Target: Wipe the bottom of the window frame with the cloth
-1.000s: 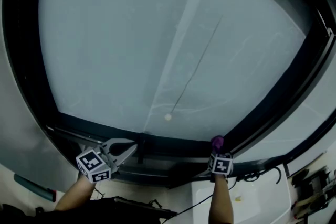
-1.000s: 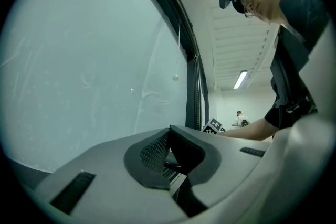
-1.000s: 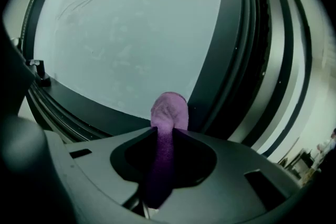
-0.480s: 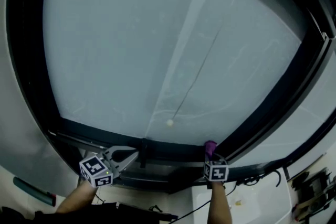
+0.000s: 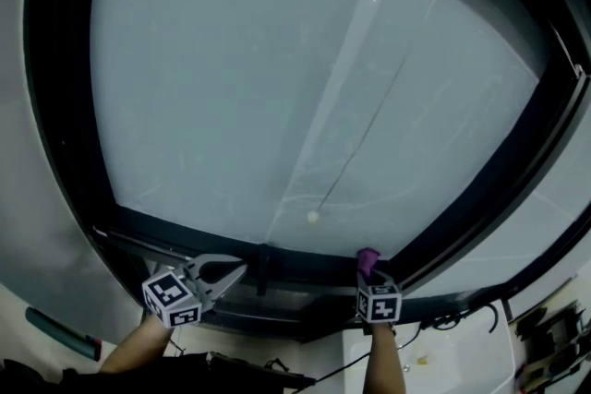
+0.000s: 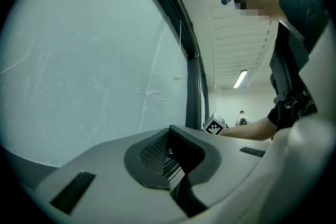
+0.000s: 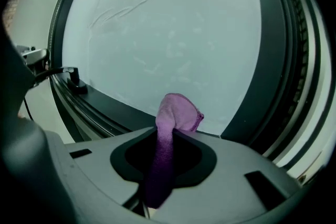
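Right claw point(image 5: 367, 265), clamped on the cloth point(image 7: 176, 113), sits at the bottom frame point(image 7: 115, 110), which runs leftward (left claw point(image 5: 238, 270) closed, empty).

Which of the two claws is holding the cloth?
The right claw: it is shut on the purple cloth, which sticks up past its tips. The left claw is shut with nothing in it.

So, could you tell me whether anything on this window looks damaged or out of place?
Nothing looks broken. The glass carries faint wrinkled streaks near the cord's bead, perhaps film or smears. The purple cloth sits bunched but tidy by the bottom frame.
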Available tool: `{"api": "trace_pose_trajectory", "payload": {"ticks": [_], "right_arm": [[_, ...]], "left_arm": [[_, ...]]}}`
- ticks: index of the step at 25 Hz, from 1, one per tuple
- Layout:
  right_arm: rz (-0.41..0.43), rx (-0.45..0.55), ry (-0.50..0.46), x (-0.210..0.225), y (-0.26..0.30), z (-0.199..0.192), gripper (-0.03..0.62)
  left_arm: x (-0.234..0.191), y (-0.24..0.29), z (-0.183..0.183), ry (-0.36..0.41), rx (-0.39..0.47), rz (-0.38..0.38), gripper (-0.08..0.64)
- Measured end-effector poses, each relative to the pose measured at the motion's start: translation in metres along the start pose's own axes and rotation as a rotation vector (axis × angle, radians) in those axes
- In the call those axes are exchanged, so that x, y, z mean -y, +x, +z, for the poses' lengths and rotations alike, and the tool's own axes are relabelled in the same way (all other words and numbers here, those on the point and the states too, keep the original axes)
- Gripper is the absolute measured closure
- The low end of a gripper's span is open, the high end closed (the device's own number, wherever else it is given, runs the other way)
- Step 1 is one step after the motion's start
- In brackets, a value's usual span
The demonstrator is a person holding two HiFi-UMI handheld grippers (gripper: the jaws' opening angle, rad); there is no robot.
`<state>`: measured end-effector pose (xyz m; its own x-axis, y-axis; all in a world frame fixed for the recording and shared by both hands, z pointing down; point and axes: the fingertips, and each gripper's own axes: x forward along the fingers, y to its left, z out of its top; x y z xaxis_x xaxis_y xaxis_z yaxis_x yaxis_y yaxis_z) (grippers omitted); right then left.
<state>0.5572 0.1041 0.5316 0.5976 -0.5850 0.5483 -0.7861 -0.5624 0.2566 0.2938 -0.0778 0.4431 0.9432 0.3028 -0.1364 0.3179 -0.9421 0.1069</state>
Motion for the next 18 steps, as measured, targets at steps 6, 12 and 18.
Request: {"api": "trace_pose_trajectory", "payload": {"ticks": [6,12,18], "right_arm": [[0.033,0.003,-0.026,-0.021,0.000,0.004,0.517],[0.056,-0.021,-0.047,-0.036,0.000,0.012,0.517],[0.075,-0.042,-0.054,-0.051,0.002,0.017,0.517]], "left_arm": [[-0.002,-0.003,-0.002,0.002,-0.015,0.000,0.558],[-0.001,-0.007,-0.001,0.005,-0.008,-0.004,0.558],[-0.007,-0.018,0.000,0.002,-0.002,0.001,0.558]]}}
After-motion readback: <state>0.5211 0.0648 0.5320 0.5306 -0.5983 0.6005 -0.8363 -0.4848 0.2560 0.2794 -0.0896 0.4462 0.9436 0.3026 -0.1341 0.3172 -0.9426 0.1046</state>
